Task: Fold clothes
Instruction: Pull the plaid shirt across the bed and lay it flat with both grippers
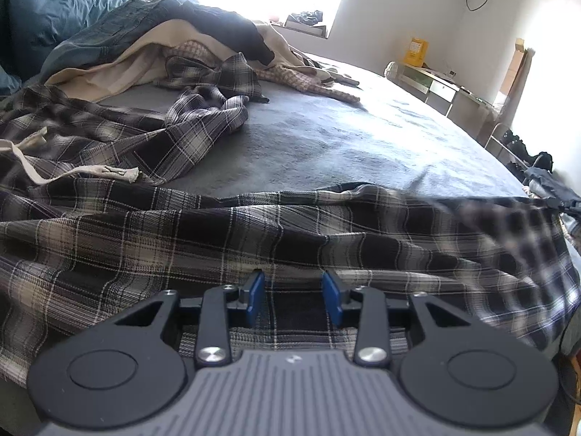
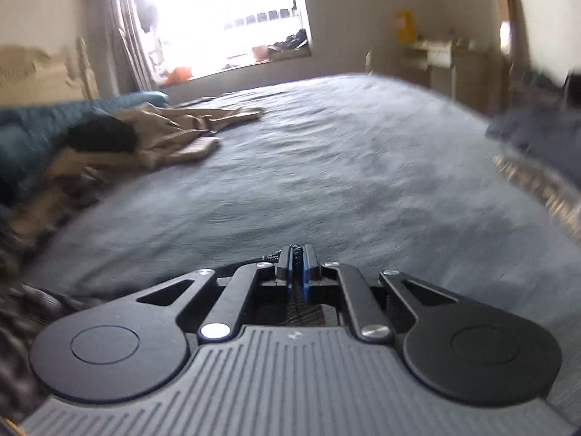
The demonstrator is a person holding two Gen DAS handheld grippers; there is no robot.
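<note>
The left gripper (image 1: pixel 296 290) tilts down over the plaid garment (image 1: pixel 254 232) at the bed's near edge, jaws apart, blue pads (image 1: pixel 256 292) not pressing the cloth lying beneath them. The right gripper (image 2: pixel 297 267) is clamped together on a dark plaid fold, angled down over the grey bed cover (image 2: pixel 326 167). A pile of clothes (image 1: pixel 174 47) lies at the far left edge. A desk (image 1: pixel 435 87) stands beyond the bed's far right corner.

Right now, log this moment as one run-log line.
left hand-held gripper: open over plaid shirt | right hand-held gripper: shut on plaid shirt | bed: more clothes piled
</note>
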